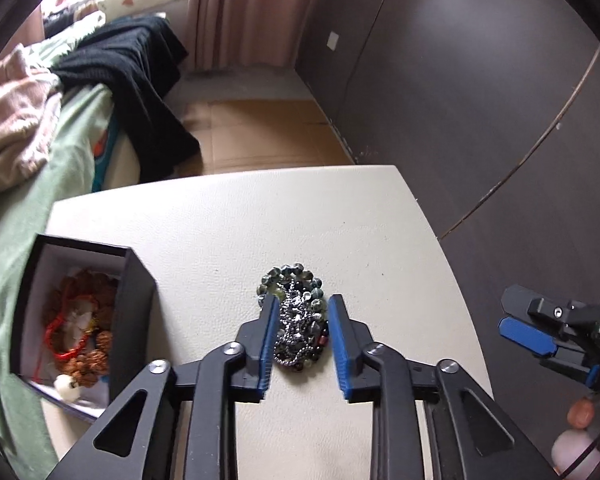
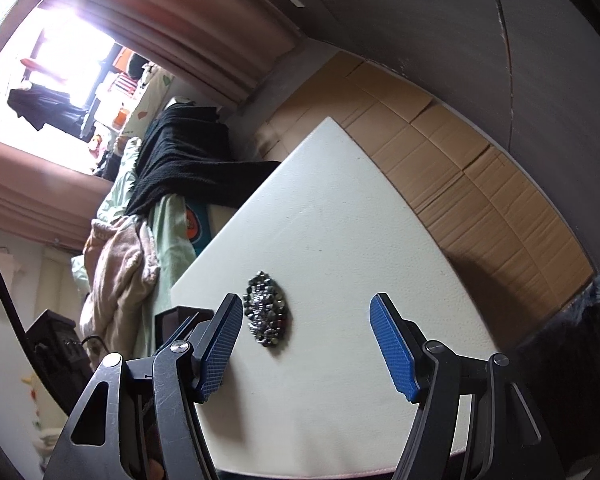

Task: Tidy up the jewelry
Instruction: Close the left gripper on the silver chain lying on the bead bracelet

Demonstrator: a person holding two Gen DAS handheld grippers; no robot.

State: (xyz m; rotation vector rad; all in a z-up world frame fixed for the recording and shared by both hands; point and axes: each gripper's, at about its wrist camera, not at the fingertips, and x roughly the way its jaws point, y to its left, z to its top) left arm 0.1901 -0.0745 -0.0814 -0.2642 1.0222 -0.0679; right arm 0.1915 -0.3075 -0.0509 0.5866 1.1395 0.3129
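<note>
Tangled oval heap of grey-green beads w/ silver chain (image 1: 294,314) lies on cream tabletop (image 1: 228,224), between parted pads of left gripper (image 1: 303,342). Right gripper (image 2: 306,340) spread wide, holding nothing, pile just left of centre.

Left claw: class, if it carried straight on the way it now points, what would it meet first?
The left claw, open, would likely first meet the pile of beaded bracelets lying between its fingertips on the white table, though depth is unclear.

No text, label or number can be read anywhere.
</note>
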